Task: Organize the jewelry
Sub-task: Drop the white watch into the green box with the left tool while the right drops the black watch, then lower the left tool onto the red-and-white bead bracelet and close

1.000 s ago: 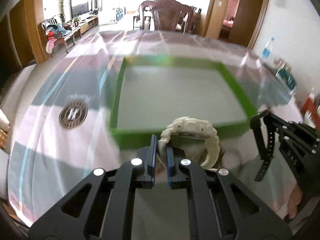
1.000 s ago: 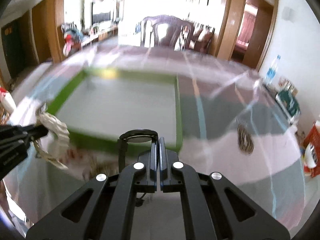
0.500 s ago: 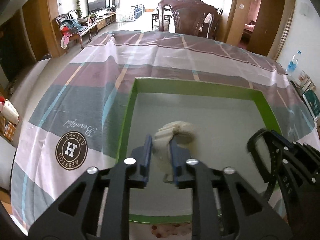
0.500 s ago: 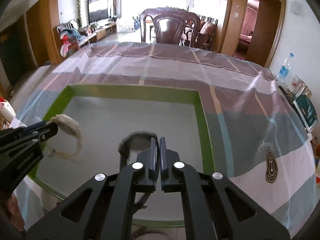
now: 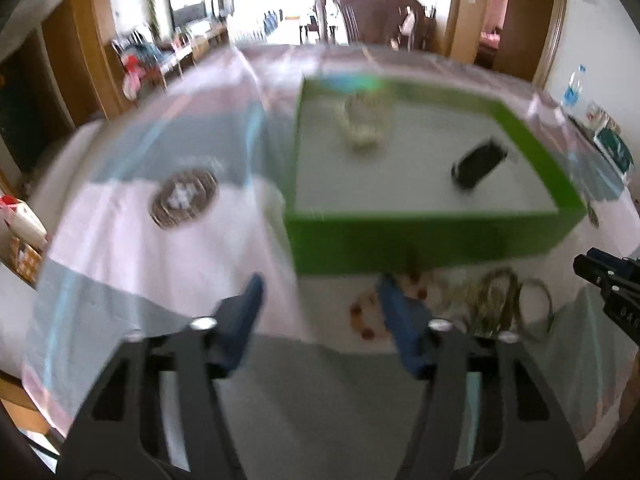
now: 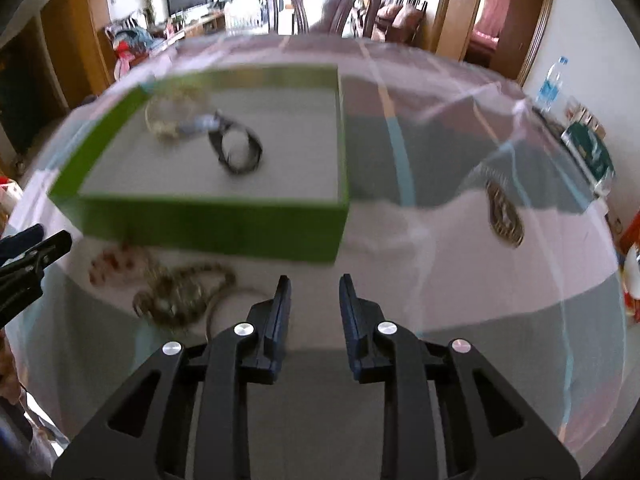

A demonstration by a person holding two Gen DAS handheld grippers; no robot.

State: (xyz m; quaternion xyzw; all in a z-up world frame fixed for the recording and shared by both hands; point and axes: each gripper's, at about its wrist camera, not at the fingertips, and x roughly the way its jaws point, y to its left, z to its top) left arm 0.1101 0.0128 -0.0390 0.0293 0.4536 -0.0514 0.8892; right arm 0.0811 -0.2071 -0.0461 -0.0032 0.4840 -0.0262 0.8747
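A green box (image 5: 424,236) (image 6: 224,222) with a grey floor stands on the table. Inside lie a cream watch (image 5: 362,122) (image 6: 164,120) at the far side and a black watch (image 5: 478,164) (image 6: 236,148) nearer. My left gripper (image 5: 320,308) is open and empty, in front of the box's near wall. My right gripper (image 6: 314,304) is open and empty, also in front of the box. On the cloth before the box lie a red bead string (image 5: 362,314) (image 6: 108,266), a gold chain (image 5: 486,300) (image 6: 180,292) and a thin bangle (image 5: 536,308).
A striped tablecloth with round logos (image 5: 184,196) (image 6: 504,214) covers the table. A dark wooden chair (image 6: 320,8) stands at the far end. A water bottle (image 6: 550,80) and a green packet (image 6: 588,148) are at the right.
Both grippers let go of their watches in the box, opened, and pulled back to the near side of the box. The loose jewelry on the cloth has come into view.
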